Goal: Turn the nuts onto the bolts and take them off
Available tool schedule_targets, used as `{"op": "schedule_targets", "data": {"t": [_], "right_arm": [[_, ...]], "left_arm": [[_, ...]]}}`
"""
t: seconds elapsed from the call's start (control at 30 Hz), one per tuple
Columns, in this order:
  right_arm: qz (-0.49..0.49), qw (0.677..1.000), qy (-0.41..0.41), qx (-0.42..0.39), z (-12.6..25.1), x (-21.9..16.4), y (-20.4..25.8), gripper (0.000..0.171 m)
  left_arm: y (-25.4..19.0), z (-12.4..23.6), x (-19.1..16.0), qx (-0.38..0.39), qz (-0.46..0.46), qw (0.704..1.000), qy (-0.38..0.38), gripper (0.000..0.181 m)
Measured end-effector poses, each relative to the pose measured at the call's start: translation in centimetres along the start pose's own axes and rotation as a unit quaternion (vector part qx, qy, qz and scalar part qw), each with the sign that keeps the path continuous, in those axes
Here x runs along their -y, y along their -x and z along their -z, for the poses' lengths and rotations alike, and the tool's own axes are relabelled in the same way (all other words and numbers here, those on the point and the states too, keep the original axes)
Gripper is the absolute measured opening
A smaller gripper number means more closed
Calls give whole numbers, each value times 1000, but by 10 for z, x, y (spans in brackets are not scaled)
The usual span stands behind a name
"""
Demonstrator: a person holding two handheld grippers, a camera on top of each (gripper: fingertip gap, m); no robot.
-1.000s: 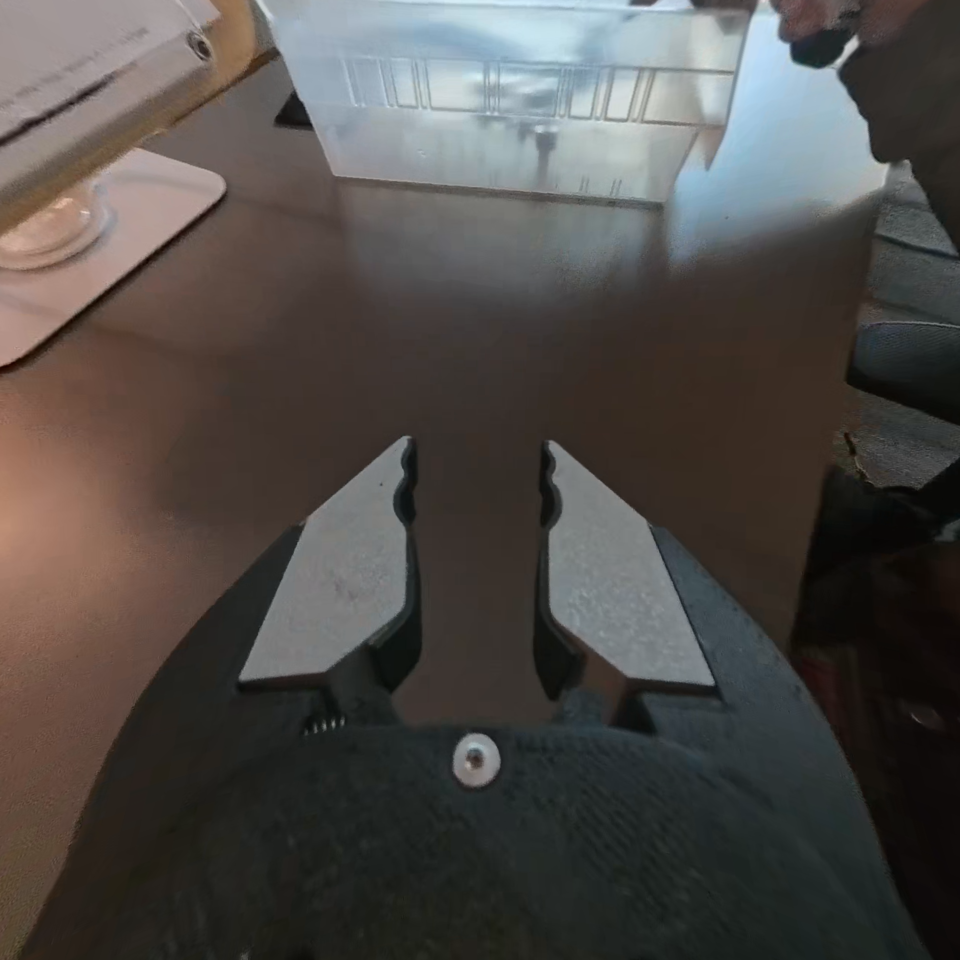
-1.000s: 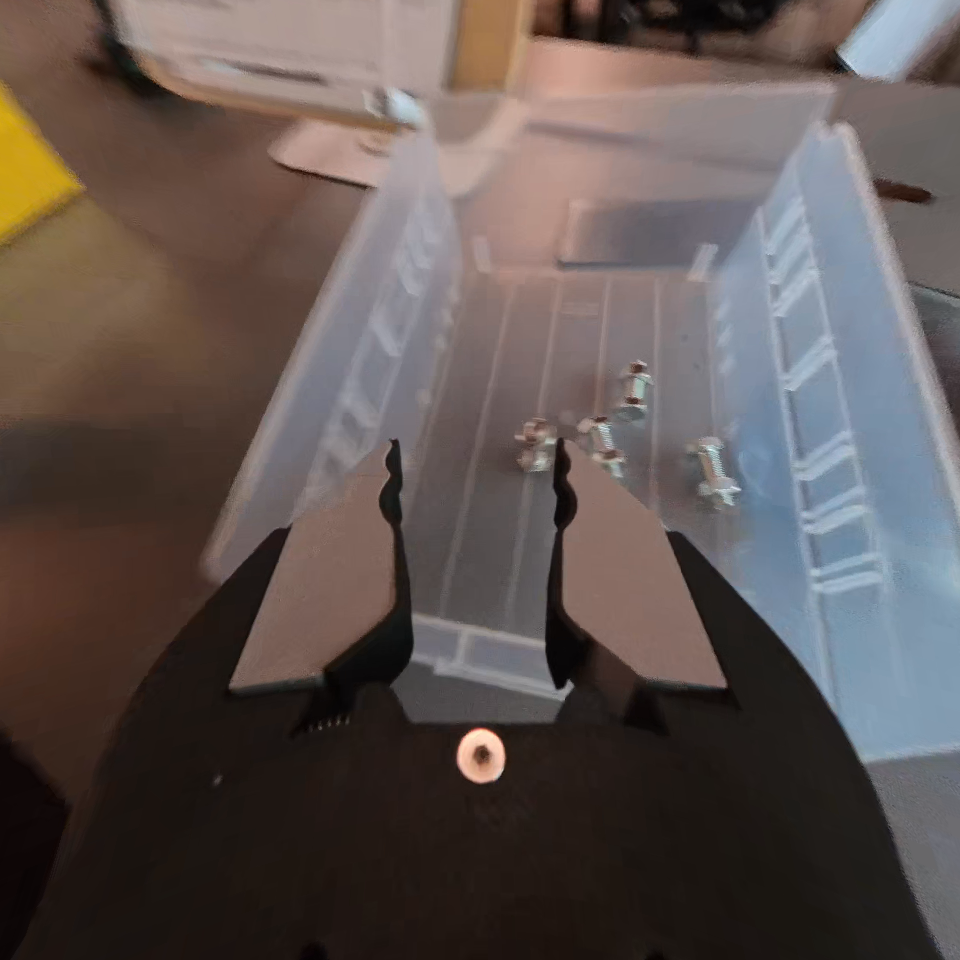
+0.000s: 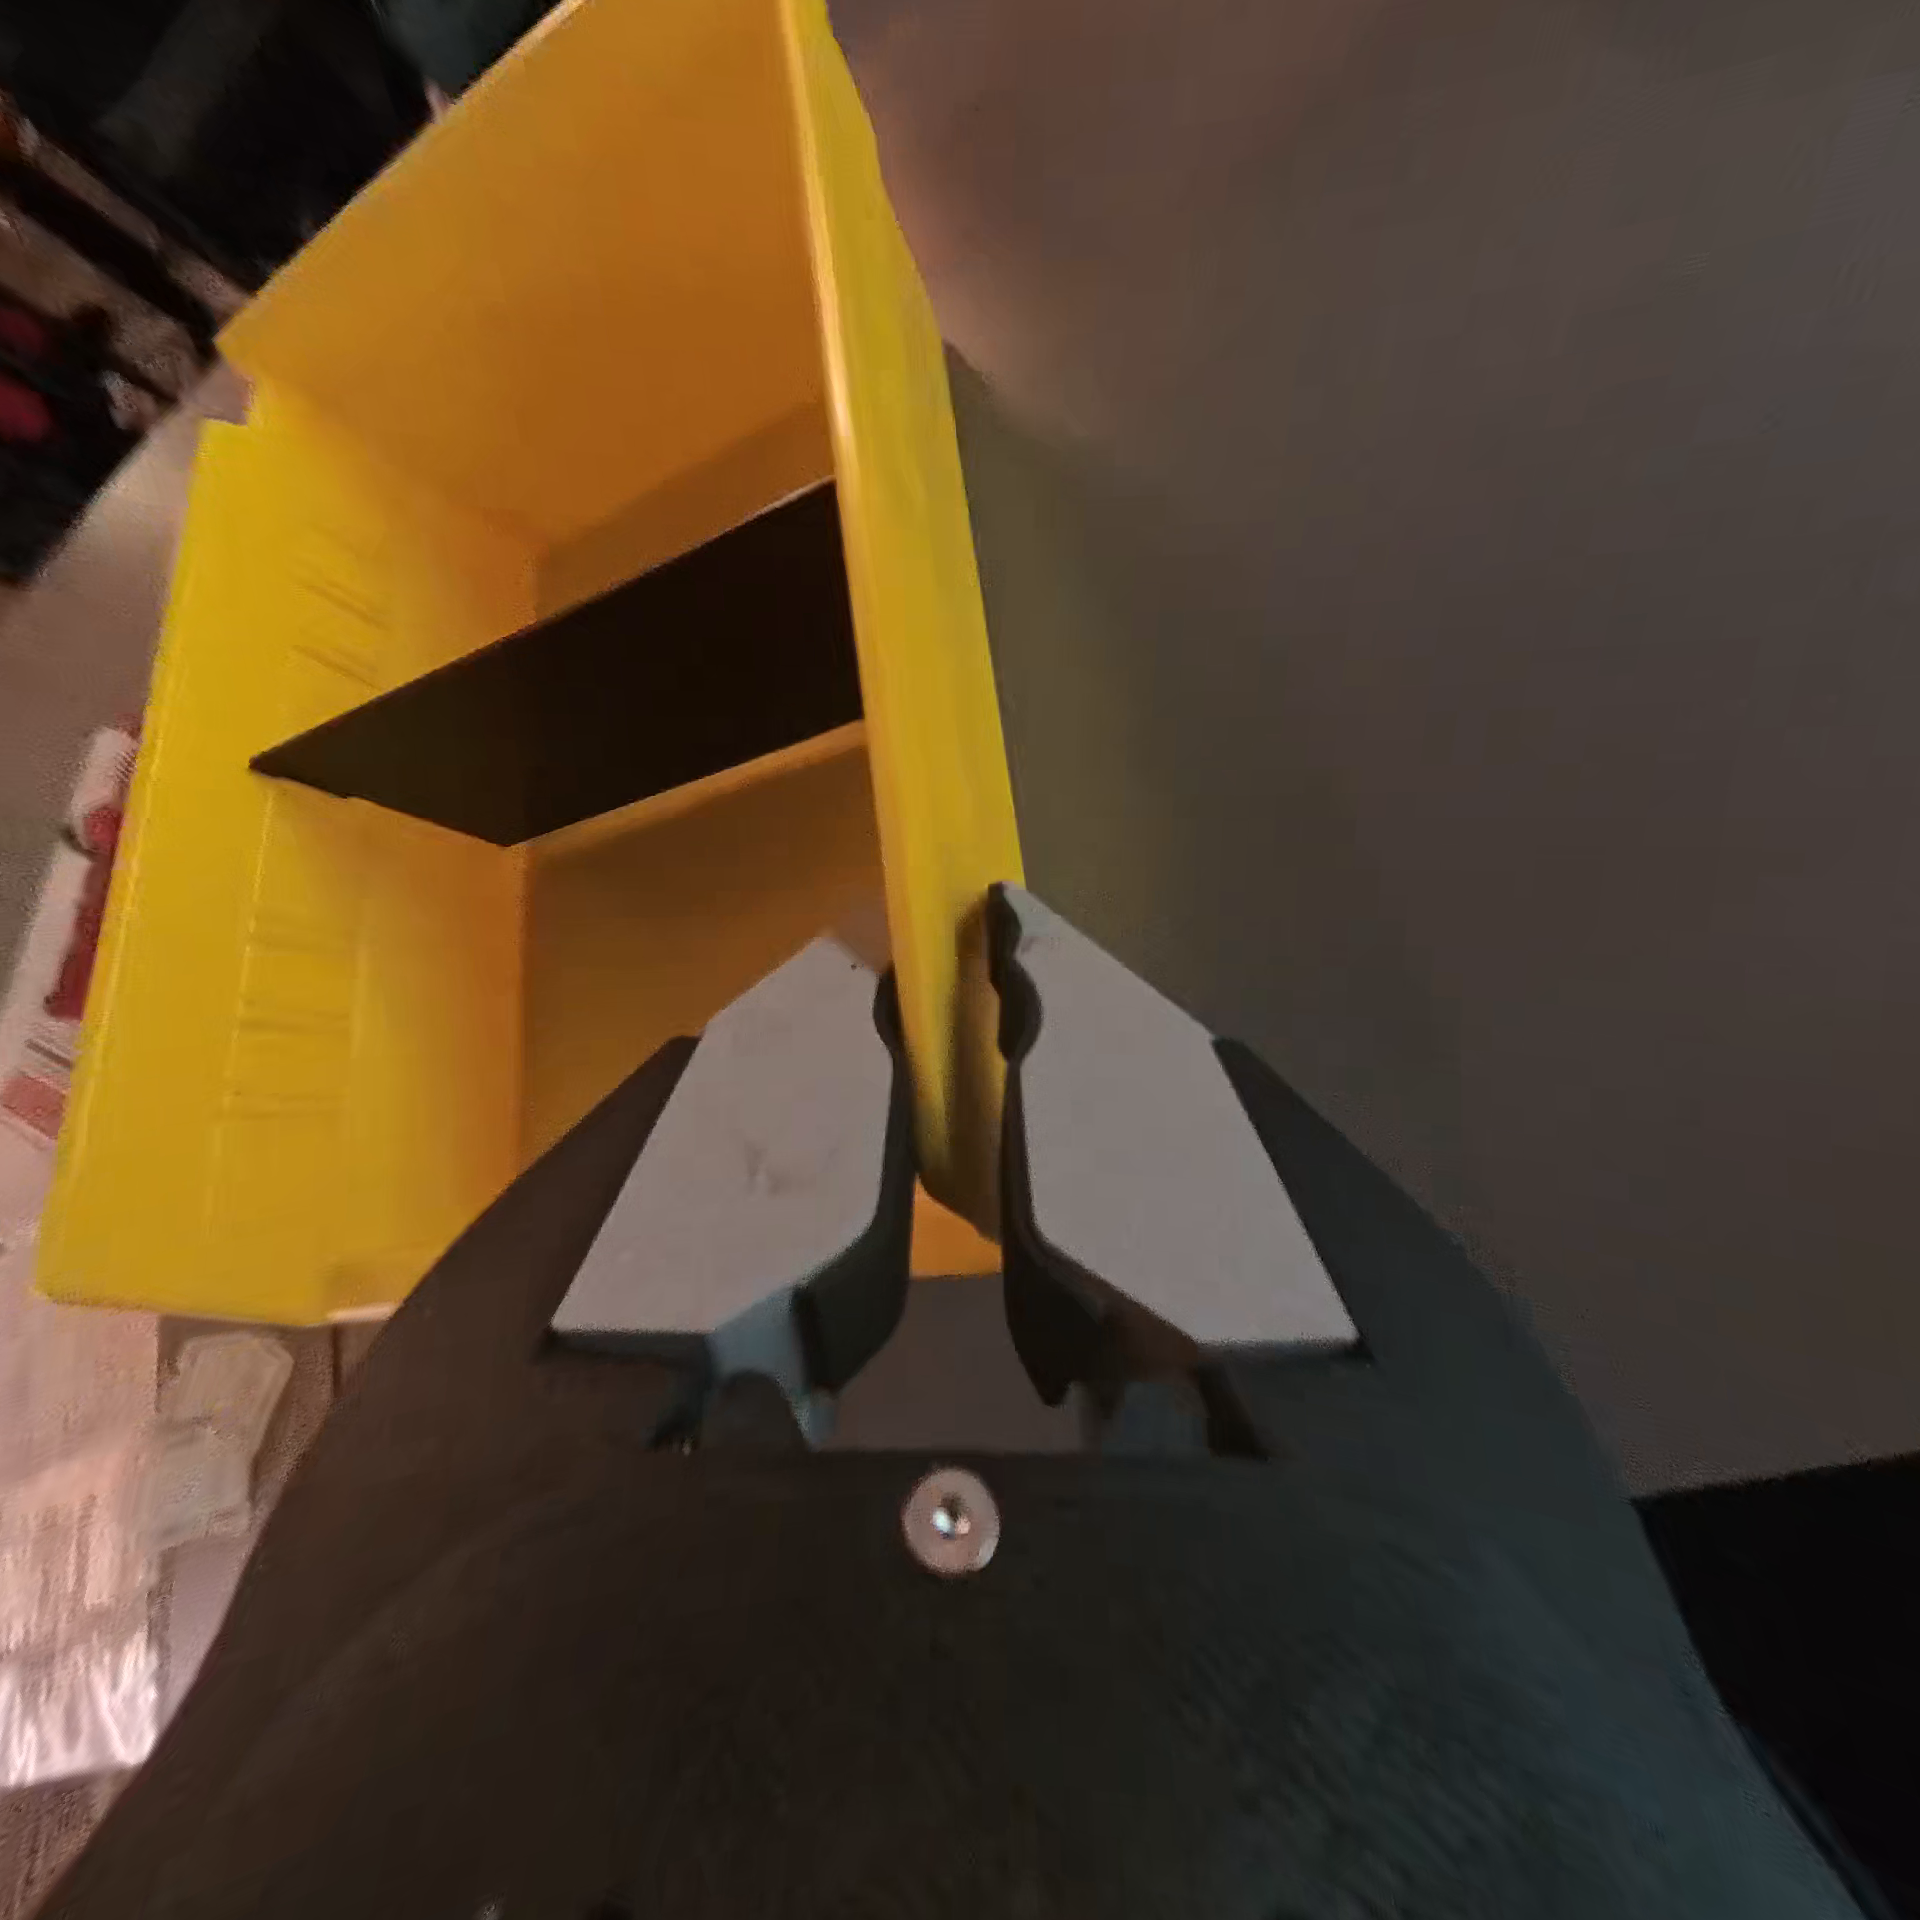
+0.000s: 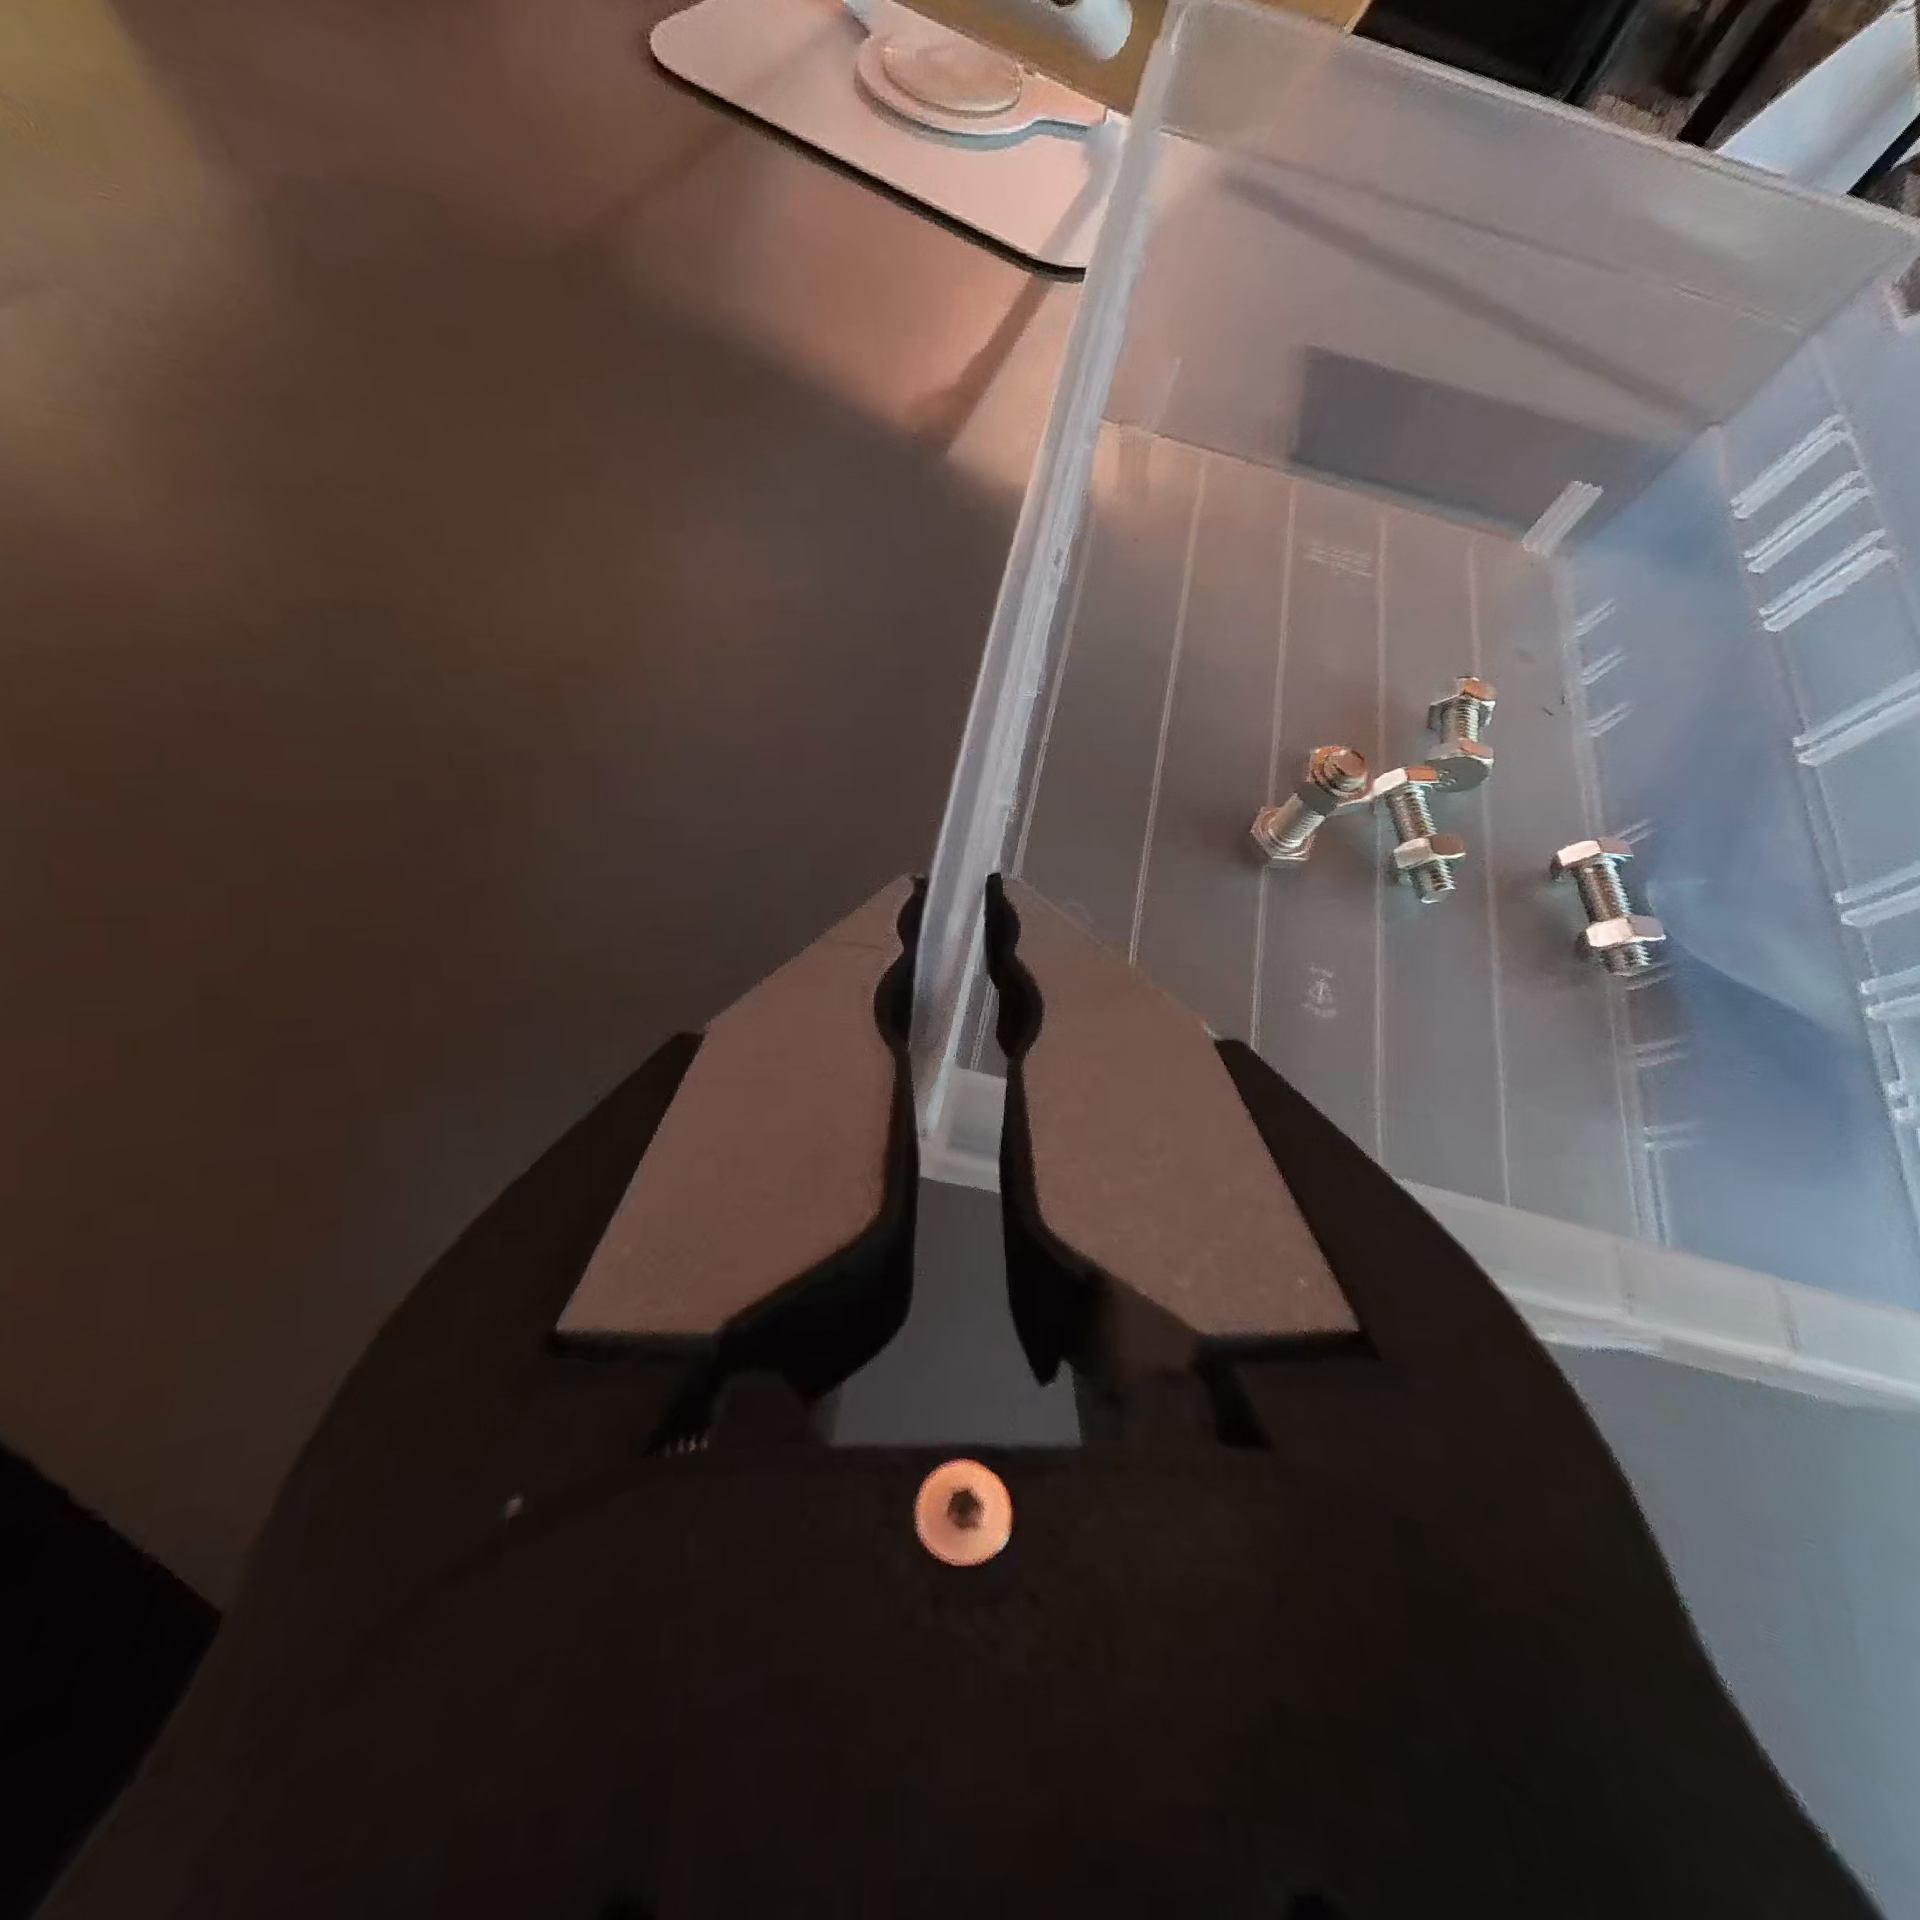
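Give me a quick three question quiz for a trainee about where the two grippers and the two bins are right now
1. True or false: the left gripper is closed on a side wall of the yellow bin.
2. What lies inside the clear bin? A) loose washers only B) bolts with nuts on them C) nothing
3. Which part of the clear bin sits between the right gripper's fingers?

Key
1. True; the wall is pinched between its fingers.
2. B; four bolts lie on the bin floor, nuts threaded on.
3. Its left side wall, near the front corner; the fingers straddle it closely, but contact is unclear.
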State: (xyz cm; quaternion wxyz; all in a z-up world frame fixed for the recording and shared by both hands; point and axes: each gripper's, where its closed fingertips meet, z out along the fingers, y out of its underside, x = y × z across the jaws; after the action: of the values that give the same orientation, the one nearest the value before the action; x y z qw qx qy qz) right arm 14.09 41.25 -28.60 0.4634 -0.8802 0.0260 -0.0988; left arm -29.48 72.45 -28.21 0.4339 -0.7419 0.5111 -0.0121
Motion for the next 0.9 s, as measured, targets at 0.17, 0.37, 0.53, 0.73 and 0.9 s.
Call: {"op": "schedule_targets", "data": {"t": [0.17, 0.37, 0.53, 0.73, 0.9], "right_arm": [[65, 997, 31, 26, 22, -4, 33, 4], [131, 986, 39, 97, 21, 12, 133, 14], [187, 975, 12, 115, -17, 54, 239, 19], [212, 951, -54, 217, -74, 128, 389, 35], [198, 950, -111, 213, -77, 191, 448, 61]], "left_arm": [[8, 14, 0, -12, 4, 999, -48, 5], [31, 50, 30, 17, -2, 994, -109, 5], [52, 81, 53, 36, 5, 989, -141, 5], [51, 93, 61, 42, 23, 986, -159, 5], [57, 100, 64, 37, 37, 985, -162, 5]]}}
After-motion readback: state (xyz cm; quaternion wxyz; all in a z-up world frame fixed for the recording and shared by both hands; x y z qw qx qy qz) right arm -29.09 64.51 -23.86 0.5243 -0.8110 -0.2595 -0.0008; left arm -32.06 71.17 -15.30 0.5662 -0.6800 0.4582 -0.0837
